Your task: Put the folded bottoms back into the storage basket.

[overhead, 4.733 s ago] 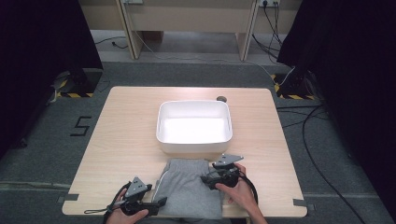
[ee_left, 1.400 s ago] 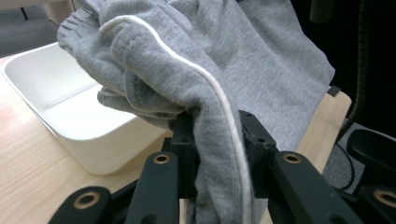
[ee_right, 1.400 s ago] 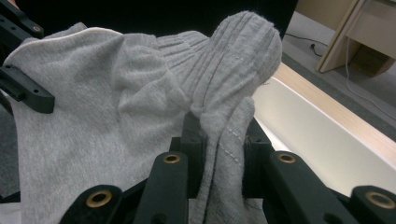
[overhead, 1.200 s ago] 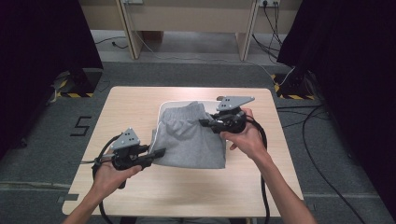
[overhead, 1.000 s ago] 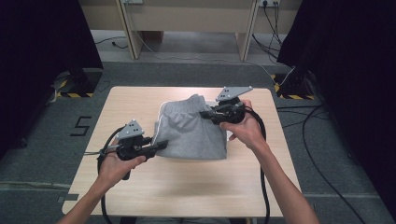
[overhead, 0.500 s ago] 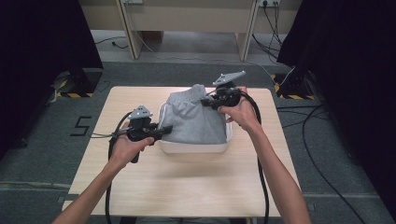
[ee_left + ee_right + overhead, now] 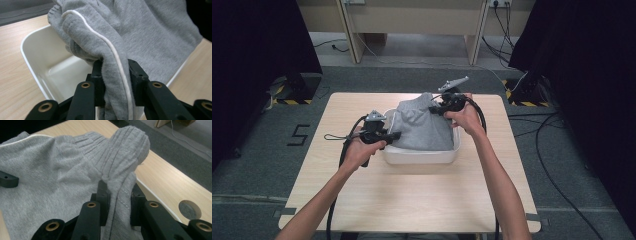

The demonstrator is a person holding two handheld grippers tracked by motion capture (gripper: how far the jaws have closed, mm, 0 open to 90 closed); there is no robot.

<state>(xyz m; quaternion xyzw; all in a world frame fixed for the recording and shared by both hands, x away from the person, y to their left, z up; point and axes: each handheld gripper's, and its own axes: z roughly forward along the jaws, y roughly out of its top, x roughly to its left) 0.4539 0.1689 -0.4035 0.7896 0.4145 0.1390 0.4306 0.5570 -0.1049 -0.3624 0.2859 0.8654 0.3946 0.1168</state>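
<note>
Grey knit garment [image 7: 422,127] is hanging between both tools, its bulk sitting over and partly inside the white tub [image 7: 419,156] at centre frame in the high view.

Nearest the bottom edge, two bare forearms are coming up from the lower left and lower right. Left hand [image 7: 359,150] is holding the left tool [image 7: 393,136] just left of the tub's left wall. Its jaws are clamping a folded edge of the garment carrying a white piping line [image 7: 117,57]; in the left gripper view the fold is pinched tight between the two black pads, with the tub's inner wall and floor showing at left below the cloth.

Light wood surface [image 7: 412,200] is bare in the lower half of the frame.

Further up, right hand [image 7: 467,117] is holding the right tool [image 7: 437,107] at the tub's upper right corner. Jaws are closing on a ribbed band of the garment [image 7: 125,150], bunched up and standing above the pads in the right gripper view; a round hole [image 7: 189,210] in the surface is showing at lower right of that view.

Beyond the surface: grey carpet floor [image 7: 422,75], cables [image 7: 537,130] trailing at right, wooden furniture legs [image 7: 352,30] along the top, black curtains on both sides.
</note>
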